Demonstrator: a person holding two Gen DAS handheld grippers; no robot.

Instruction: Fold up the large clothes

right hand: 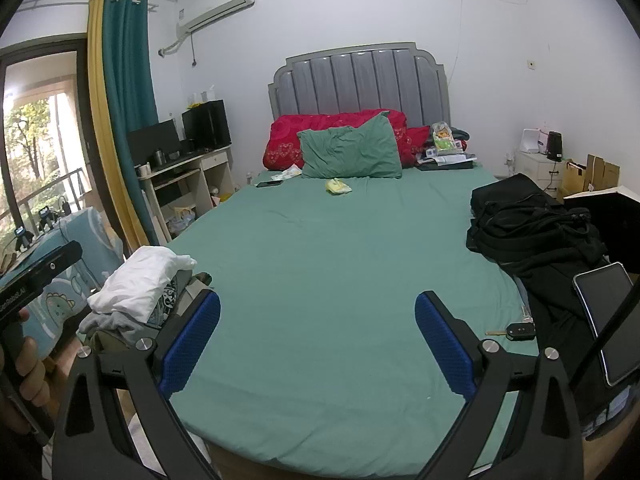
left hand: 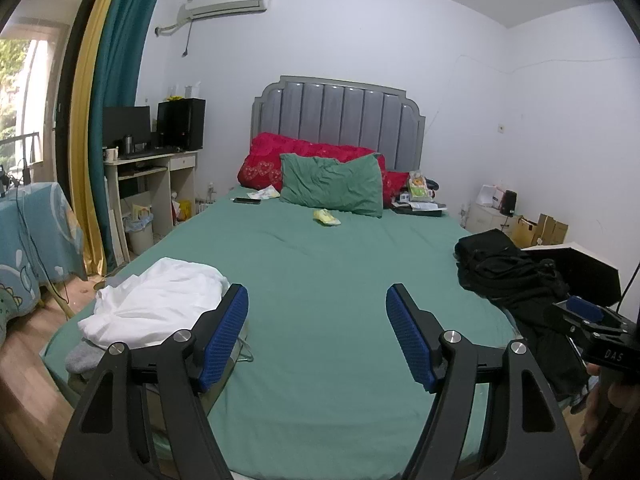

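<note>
1. While both tongs hang over its foot, the bed (left hand: pixel 320 264) fills each view, its green sheet bare across the middle; a grey headboard (left hand: pixel 338 120) stands at the far end.
2. Against the headboard lie a red quilt (left hand: pixel 304 156) and, in front of it, a green pillow (left hand: pixel 332 186).
3. On the bed's right edge sits a heap of black clothes (left hand: pixel 504 272). The right view alone shows a tablet (right hand: pixel 606 320) lying on that heap's near end, and a car key (right hand: pixel 518 332) on the sheet just beside it.
4. At the bed's near left corner lies the white garment (left hand: pixel 160 300), crumpled on top of grey cloth (left hand: pixel 82 356). The right view shows more of the pile beneath it, including a patterned piece.
5. The left tongs (left hand: pixel 318 336) stand wide apart with nothing between the blue pads; the left pad is just beside the white garment, and I cannot tell if it touches.
6. The right tongs (right hand: pixel 318 342) are likewise spread apart and empty above bare sheet. The left view catches them from the side at its right edge, held by a hand (left hand: pixel 604 400).
7. Only the right view shows the other hand (right hand: pixel 24 364), at its left edge.
8. A small yellow thing (left hand: pixel 327 217) lies before the pillow, a phone (left hand: pixel 247 200) to its left.
</note>
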